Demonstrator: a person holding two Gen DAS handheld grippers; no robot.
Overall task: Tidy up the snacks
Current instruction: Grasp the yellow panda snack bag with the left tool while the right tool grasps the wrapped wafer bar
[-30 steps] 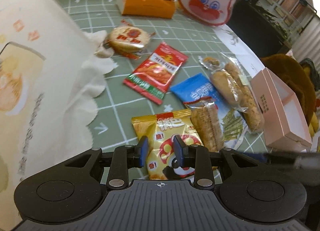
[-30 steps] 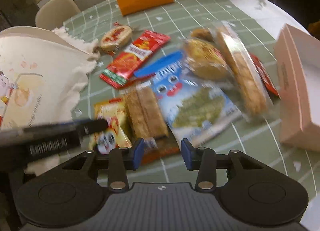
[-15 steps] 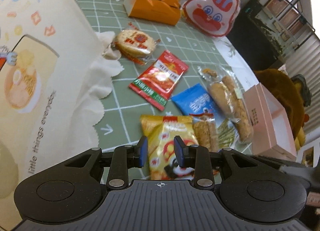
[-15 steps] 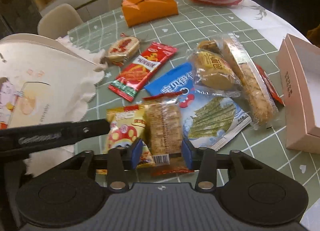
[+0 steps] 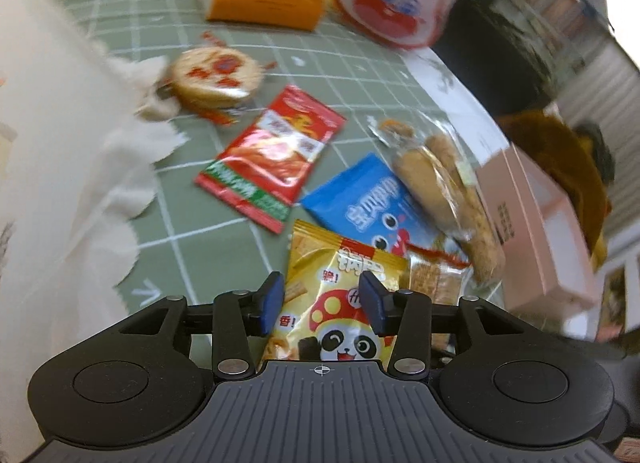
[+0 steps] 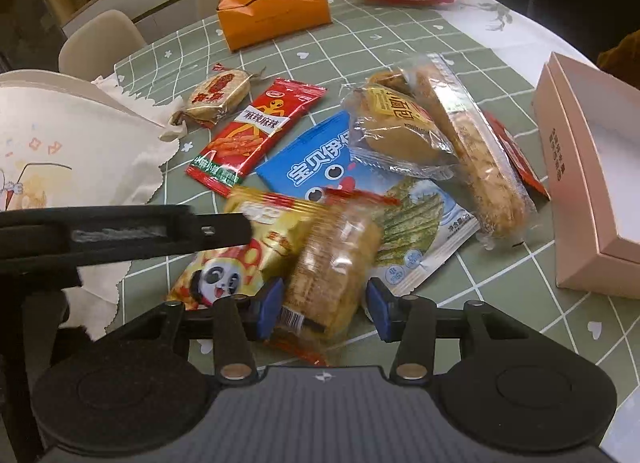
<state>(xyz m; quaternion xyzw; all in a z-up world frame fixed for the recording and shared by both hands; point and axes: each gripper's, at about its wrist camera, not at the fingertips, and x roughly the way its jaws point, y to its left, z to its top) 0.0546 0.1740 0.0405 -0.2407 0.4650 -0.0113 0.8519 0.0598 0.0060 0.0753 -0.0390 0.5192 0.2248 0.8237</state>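
Yellow panda packet point(image 5: 332, 303) sits between the left tool's point(image 5: 322, 297) open, empty jaws; beside it, the biscuit pack point(image 6: 332, 267) fills the open right tool point(image 6: 325, 303). Closing gently should avoid crushing.

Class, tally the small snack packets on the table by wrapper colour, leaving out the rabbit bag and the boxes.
Red packets: 2
Blue packet: 1
Yellow packet: 1
Clear packets: 4
Total: 8
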